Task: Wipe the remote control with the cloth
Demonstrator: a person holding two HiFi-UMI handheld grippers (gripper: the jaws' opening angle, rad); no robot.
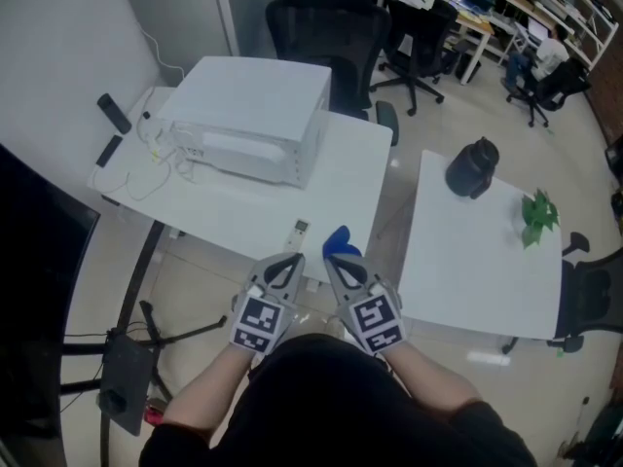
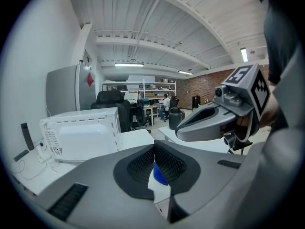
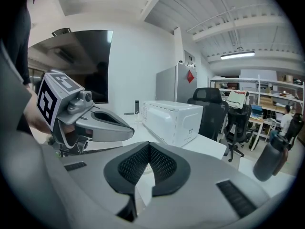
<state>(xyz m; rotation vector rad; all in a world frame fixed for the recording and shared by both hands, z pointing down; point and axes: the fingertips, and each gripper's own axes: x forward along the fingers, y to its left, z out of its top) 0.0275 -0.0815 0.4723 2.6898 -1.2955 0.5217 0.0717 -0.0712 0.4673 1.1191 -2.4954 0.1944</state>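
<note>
Blue cloth (image 1: 340, 242) lies crumpled by the pale remote control (image 1: 300, 230), left tool (image 1: 289, 262) and right tool (image 1: 335, 263) closed, empty.

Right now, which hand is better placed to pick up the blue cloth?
Probably the right: the right gripper points at the blue cloth, just ahead of its shut tips, while the left gripper sits nearer the remote control.

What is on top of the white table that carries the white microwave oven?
Besides the white microwave oven: white cables, two black bar-shaped devices, a small grey remote control and a blue cloth. The right gripper covers the cloth's near part.
</note>
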